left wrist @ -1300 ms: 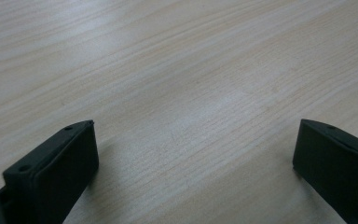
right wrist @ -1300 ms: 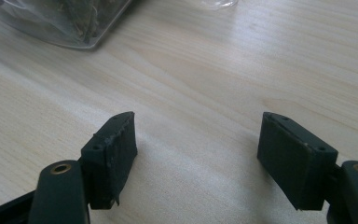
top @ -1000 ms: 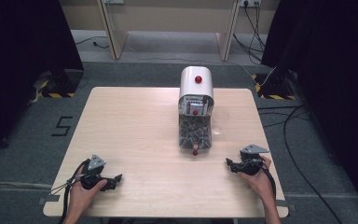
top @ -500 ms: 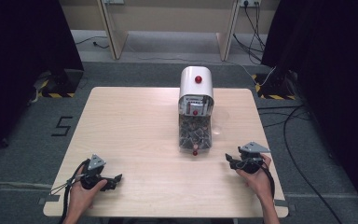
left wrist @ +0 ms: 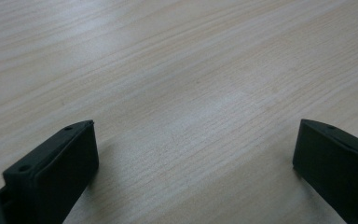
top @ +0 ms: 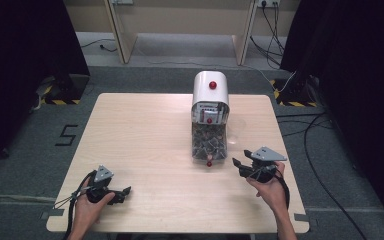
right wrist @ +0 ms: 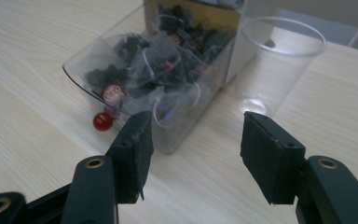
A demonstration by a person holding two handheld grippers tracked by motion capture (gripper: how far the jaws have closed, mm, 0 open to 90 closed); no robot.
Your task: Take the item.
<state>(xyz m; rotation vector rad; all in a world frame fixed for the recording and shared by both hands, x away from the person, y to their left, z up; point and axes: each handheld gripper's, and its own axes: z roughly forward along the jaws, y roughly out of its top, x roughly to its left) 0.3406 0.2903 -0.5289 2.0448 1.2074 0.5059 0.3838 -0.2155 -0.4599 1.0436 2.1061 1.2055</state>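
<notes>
Room: grey carpet floor around a pale wood table; black curtains at both sides, wooden furniture legs and loose cables at the far end; yellow-and-black hazard tape on the floor near both far table corners.
Writing: a black "5" mark sits on the floor left of the table; small red labels show on the packets inside the dispenser, their text too blurred to read.
Dispenser: a white dome-topped dispenser with a red knob on top stands right of the table's middle; its clear bin stretches toward the person, filled with small dark packets.
Red ball: a small red ball lies on the table, touching or just beside the bin's near lip; which, I cannot tell.
Clear cup: an upright clear plastic cup stands just beside the dispenser on its right; in the high view it is only a faint glint.
Left gripper: the left gripper rests near the table's near left corner, held in the left hand, well apart from the dispenser; in its own view its jaws stand wide apart over bare wood grain, with nothing between them.
Right gripper: the right gripper is held in the right hand near the table's right edge, pointed toward the bin; jaws spread, nothing held, the bin's corner and the cup ahead of them.
View difference: the right gripper view gives the packets, cup and ball close up; the high view gives the room, the floor mark and both hands.
</notes>
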